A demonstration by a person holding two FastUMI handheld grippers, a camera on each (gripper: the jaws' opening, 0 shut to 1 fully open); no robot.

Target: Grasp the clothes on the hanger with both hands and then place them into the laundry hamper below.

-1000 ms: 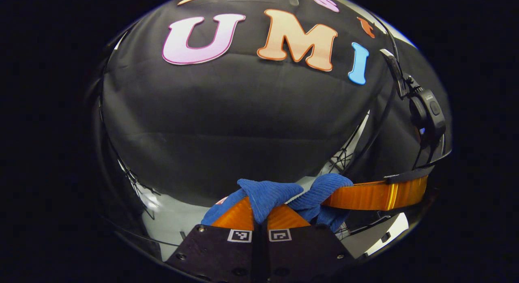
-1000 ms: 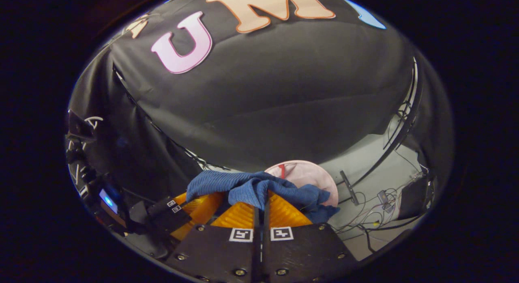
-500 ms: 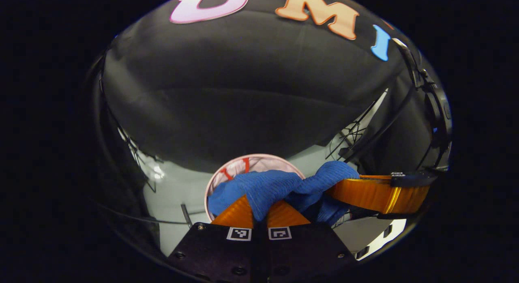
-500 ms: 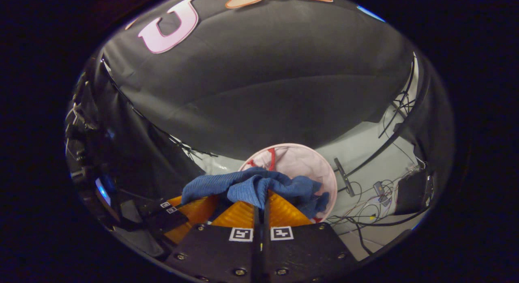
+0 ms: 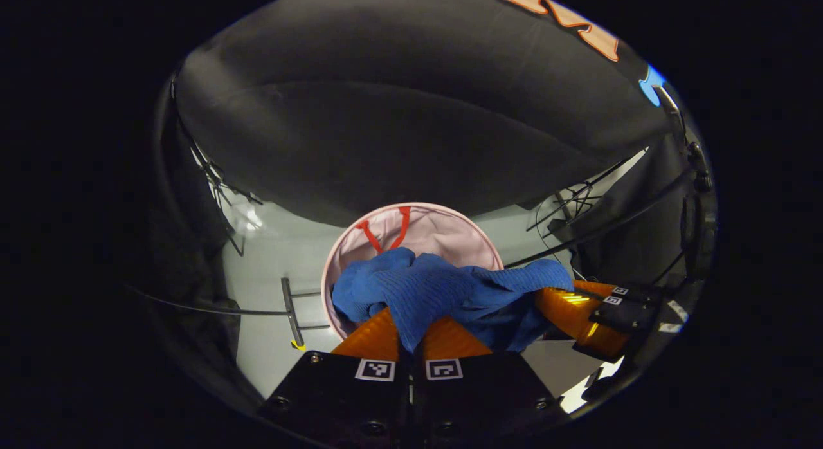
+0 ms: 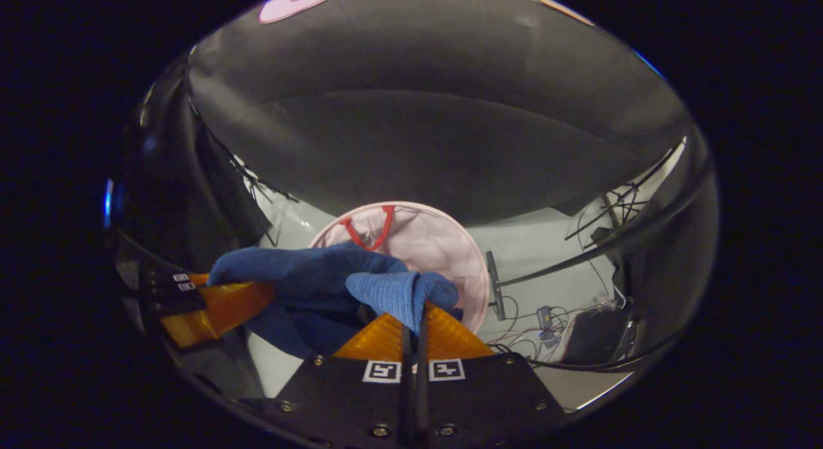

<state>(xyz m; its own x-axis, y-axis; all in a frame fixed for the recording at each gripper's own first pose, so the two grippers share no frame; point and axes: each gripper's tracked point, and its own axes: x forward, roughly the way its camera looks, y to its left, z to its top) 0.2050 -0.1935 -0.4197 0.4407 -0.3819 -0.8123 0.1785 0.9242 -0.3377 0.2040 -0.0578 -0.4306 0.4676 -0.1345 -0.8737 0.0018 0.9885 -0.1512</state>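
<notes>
Left gripper [image 5: 411,336] has its two fingers pinched together on a fold of the blue ribbed knit garment [image 5: 437,291], with the fabric bunched up right over the fingertips in the left gripper view. Right gripper [image 6: 415,327] is doing the same thing in the right gripper view, fingers clamped tight on another fold of that blue knit [image 6: 386,291], so the cloth is stretched between the two tools and sags a bit in the middle. You can see each tool from the other one's camera too: in the left gripper view the right gripper sits off toward the right edge, the blue fabric running straight into it, and in the right gripper view the left gripper sits low on the left with the garment draped over its end. The garment is up in the air, hanging over the round pale pink laundry hamper with red handles [image 5: 443,227], which stands on the light grey floor [image 5: 270,269] below; in the right gripper view the hamper's rim [image 6: 472,262] peeks out behind and to the right of the cloth. Can't tell if any of the fabric is touching the hamper. Some loose cables and small gadgets [image 6: 546,320] lie on the floor to the hamper's right.
</notes>
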